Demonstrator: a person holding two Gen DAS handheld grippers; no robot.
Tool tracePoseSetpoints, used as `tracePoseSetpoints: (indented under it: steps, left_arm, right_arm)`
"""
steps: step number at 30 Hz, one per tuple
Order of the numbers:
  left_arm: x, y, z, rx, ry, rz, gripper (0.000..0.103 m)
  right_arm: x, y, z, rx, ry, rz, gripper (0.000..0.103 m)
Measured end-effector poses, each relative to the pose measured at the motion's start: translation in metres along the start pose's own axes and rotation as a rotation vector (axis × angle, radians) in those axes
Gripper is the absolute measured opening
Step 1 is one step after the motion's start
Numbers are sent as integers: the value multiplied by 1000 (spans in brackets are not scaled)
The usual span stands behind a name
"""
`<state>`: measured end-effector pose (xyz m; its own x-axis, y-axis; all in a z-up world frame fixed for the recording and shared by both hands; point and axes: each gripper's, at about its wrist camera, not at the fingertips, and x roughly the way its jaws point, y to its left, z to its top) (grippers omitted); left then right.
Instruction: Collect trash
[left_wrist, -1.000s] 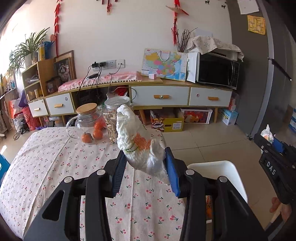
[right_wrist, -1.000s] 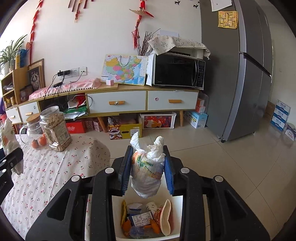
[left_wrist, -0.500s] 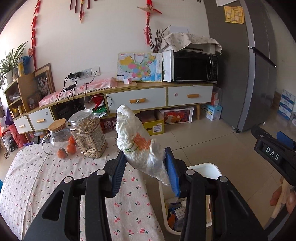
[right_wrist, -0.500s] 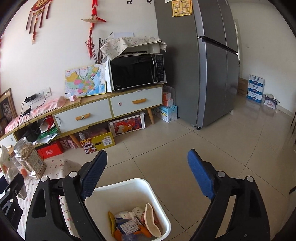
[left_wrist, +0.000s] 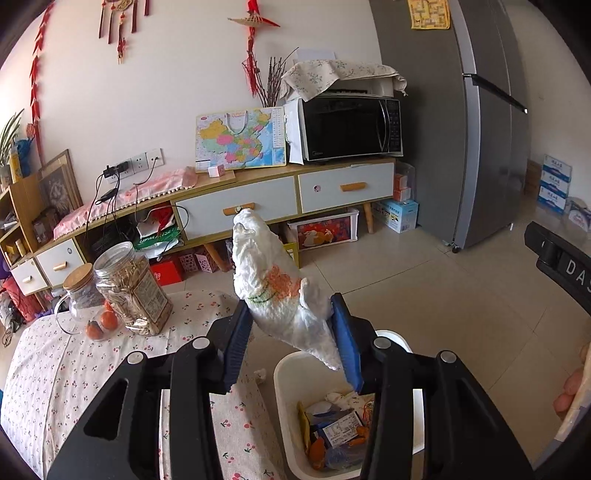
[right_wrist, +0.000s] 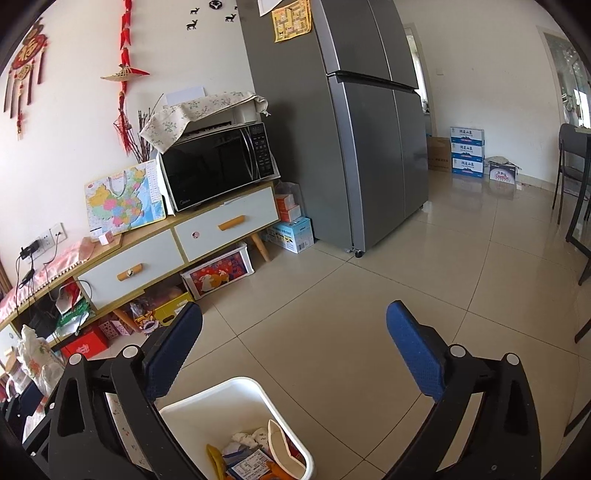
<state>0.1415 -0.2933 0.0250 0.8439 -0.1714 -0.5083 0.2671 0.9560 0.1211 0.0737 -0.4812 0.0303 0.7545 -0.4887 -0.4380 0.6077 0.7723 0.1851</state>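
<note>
My left gripper (left_wrist: 291, 308) has a crumpled white plastic bag (left_wrist: 273, 291) with an orange and green print between its blue pads; both pads still touch it while the jaws are opening. The bag's lower tip hangs over the white trash bin (left_wrist: 280, 369), which stands on the floor by the table and holds wrappers and paper. My right gripper (right_wrist: 294, 310) is above the bin (right_wrist: 207, 393) with its jaws opening wide and nothing between them. The same bag (right_wrist: 37, 358) shows at the left edge of the right wrist view.
A table with a cherry-print cloth (left_wrist: 74, 369) carries a snack jar (left_wrist: 133, 291), a glass jug (left_wrist: 79, 295) and a small tissue scrap (left_wrist: 260, 374) at its edge. Behind stand a low cabinet (right_wrist: 221, 225), a microwave (right_wrist: 218, 166) and a grey fridge (right_wrist: 351, 129). Tiled floor (right_wrist: 406, 258) spreads to the right.
My right gripper opened and dropped its knotted bag; that bag is gone from its jaws. My left gripper carried the white bag from above the table to above the bin.
</note>
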Motion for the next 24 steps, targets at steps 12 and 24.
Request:
tracePoseSetpoints:
  steps: [12,24]
  left_arm:
    - [-1,-7,4,16,29,-5,89]
    - [-69,59,-18,-75,-43,74,96]
  right_arm:
    - [-5,-8,-1,6,7,-28,96]
    - [-61,49,-28,-178,-32,115,96]
